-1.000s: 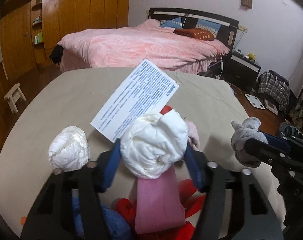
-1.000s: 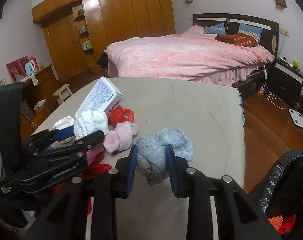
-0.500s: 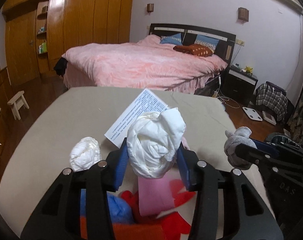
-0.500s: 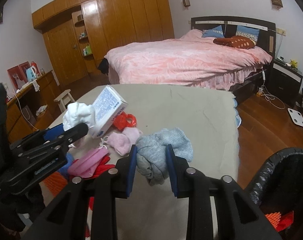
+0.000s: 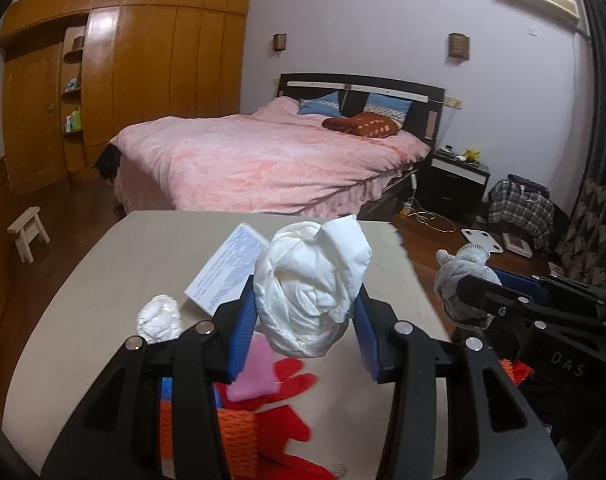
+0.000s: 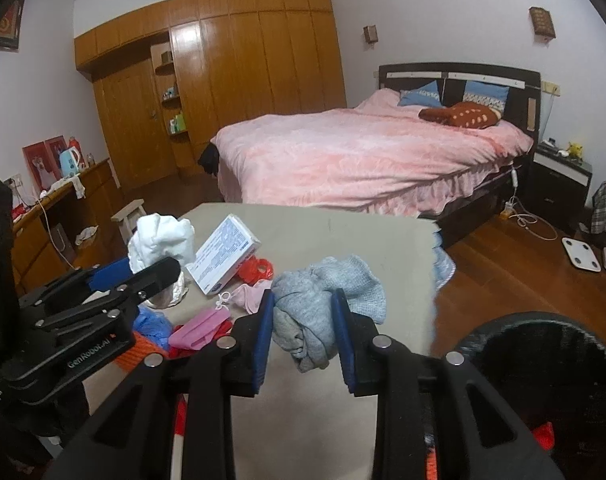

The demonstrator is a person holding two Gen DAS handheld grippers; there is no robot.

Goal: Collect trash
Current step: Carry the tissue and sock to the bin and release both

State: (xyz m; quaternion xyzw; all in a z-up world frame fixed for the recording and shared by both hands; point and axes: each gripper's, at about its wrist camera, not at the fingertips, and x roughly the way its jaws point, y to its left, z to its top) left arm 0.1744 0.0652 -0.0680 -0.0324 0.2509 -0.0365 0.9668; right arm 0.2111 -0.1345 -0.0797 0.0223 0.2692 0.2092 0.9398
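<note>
My left gripper is shut on a white crumpled wad and holds it above the beige table. It also shows in the right wrist view. My right gripper is shut on a grey crumpled cloth, held above the table's right part; the cloth also shows in the left wrist view. A black trash bin stands low at the right. On the table lie a second white wad, a white printed box, pink items and red pieces.
An orange woven thing and a blue item lie near the table's front. A pink bed stands behind the table. A wooden wardrobe, a small stool and a scale on the floor surround it.
My left gripper has lifted the white wad up and away from the table. My right gripper has risen with the grey cloth, still beside the bin.
</note>
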